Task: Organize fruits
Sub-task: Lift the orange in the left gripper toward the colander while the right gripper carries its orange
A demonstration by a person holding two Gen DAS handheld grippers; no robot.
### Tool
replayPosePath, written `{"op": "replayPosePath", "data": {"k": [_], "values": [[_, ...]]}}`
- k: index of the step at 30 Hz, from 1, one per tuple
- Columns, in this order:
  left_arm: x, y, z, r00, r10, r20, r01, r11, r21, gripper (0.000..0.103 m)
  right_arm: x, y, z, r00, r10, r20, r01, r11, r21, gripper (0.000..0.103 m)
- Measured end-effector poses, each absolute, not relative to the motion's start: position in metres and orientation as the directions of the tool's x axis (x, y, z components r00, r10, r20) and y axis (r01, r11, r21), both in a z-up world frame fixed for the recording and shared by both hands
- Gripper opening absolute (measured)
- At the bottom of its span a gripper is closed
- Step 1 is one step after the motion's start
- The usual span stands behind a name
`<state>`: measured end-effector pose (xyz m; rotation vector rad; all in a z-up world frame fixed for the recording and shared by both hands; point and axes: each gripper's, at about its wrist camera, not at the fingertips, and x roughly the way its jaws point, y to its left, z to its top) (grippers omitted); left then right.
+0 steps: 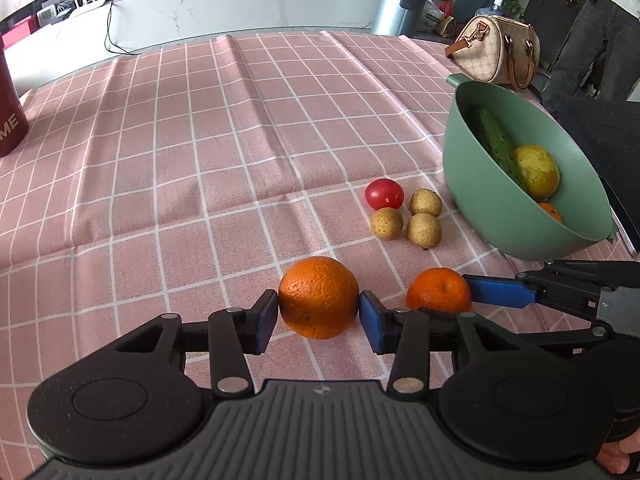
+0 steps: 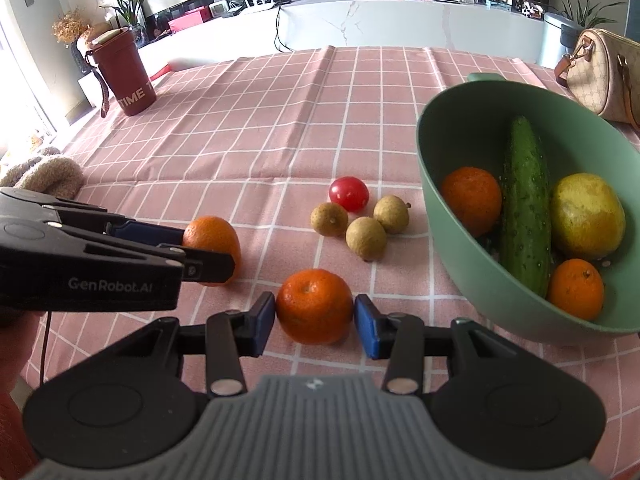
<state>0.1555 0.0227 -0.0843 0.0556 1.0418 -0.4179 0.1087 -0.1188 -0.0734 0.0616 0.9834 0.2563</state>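
1. Left hand-held gripper [image 1: 319, 312]: its blue pads sit against opposite flanks of the large, rough-skinned orange [image 1: 319, 297], clamped across the fruit's widest part so that the round body cannot roll out. Whether the orange rests on the surface or hangs just clear of it cannot be told.
2. Right hand-held gripper [image 2: 315, 312]: clamped in the same way on the smaller, smooth mandarin with a stem dimple on top [image 2: 315, 306], pads at its equator. Both tools angle steeply downward, which suits a side pinch on low objects.
3. Surface [image 1: 200, 140]: covered by a pink cloth with a white grid; its folds are shallow and should not hinder a lift.
4. Sage-green plastic bowl [image 2: 440, 216]: stands to the right of both held fruits. It holds a knobbly dark-green cucumber [image 2: 524, 204], a yellow-green pear-like fruit [image 2: 588, 216] and two small oranges [image 2: 472, 200], which suggests it is the collecting place.
5. Loose cluster between grippers and bowl: one small red tomato [image 2: 349, 193] and three tan, round longan-like fruits [image 2: 366, 238], touching or nearly so, not yet gathered.
6. Judgement: both citrus are secured for transfer; the right-hand fruit lies nearer the bowl.
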Motion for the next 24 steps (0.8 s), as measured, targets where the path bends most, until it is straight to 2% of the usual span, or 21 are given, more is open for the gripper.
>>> {"op": "replayPosePath", "data": {"k": [15,24], "values": [[0.155,0.017,-0.086,0.451,-0.295,-0.842,0.354,0.925,-0.135,0.049,0.11,-0.118,-0.075,0.517,0.249,-0.819,-0.191,0.966,0.174,0.039],[0.135,0.014,-0.064,0.44,-0.226,-0.869,0.32,0.944,-0.083,0.049,0.099,-0.116,-0.058,0.505,0.27,-0.82,-0.257,0.954,0.156,0.038]]}}
